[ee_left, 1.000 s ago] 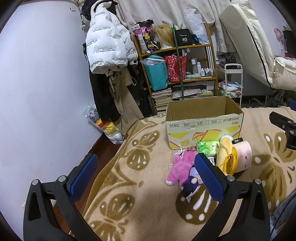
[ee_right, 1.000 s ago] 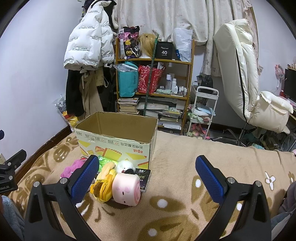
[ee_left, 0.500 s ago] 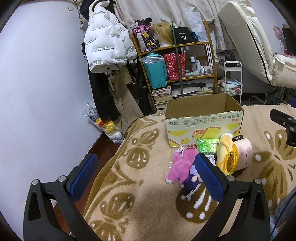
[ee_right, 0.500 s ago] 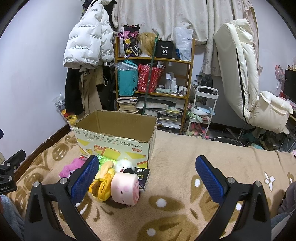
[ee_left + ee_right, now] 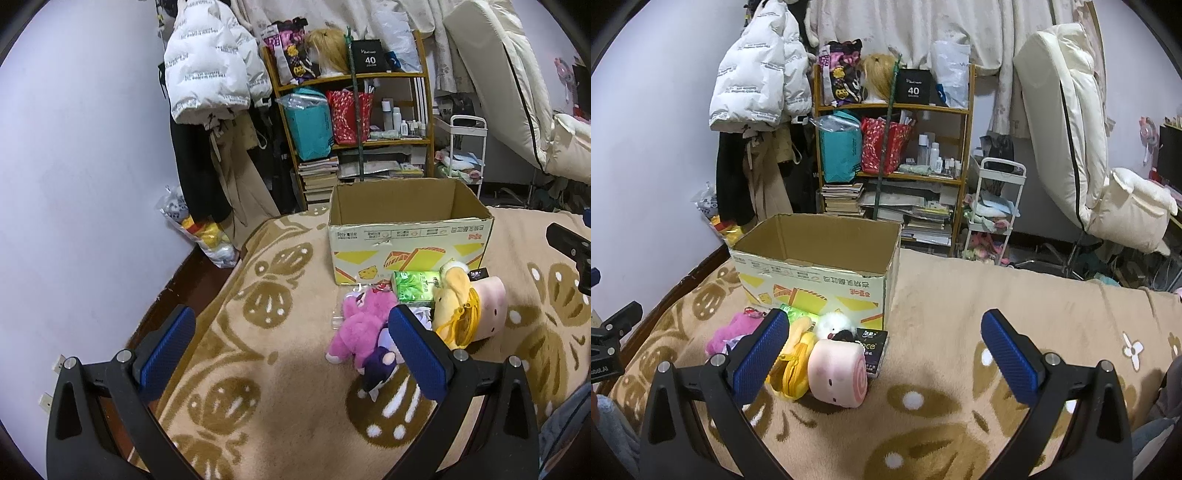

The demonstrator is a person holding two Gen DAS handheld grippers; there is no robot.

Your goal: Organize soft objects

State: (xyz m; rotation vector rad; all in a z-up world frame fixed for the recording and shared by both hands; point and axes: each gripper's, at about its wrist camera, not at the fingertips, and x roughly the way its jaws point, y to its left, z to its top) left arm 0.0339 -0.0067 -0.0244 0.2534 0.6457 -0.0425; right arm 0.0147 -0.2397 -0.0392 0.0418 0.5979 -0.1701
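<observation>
An open cardboard box [image 5: 410, 229] [image 5: 816, 273] stands on a tan patterned blanket. In front of it lies a heap of soft things: a pink plush [image 5: 360, 325] [image 5: 733, 328], a purple plush [image 5: 378, 363], a green tissue pack [image 5: 415, 284], a yellow plush [image 5: 454, 310] [image 5: 796, 354], a pink roll-shaped pillow [image 5: 489, 308] [image 5: 836, 373], a white fluffy toy [image 5: 833, 323] and a black packet [image 5: 873, 343]. My left gripper [image 5: 291, 347] is open, hovering left of the heap. My right gripper [image 5: 886, 354] is open, with its left finger over the heap.
A wooden shelf [image 5: 894, 155] with bags, books and bottles stands behind the bed. A white puffer jacket [image 5: 210, 62] hangs on the wall. A cream reclining chair [image 5: 1082, 140] and a small white cart [image 5: 993, 210] are at the right. The blanket [image 5: 1015, 295] spreads right of the box.
Both views shifted only slightly; the box and heap sit a touch lower and closer in the frames. Both grippers stay open, and nothing was picked up.
</observation>
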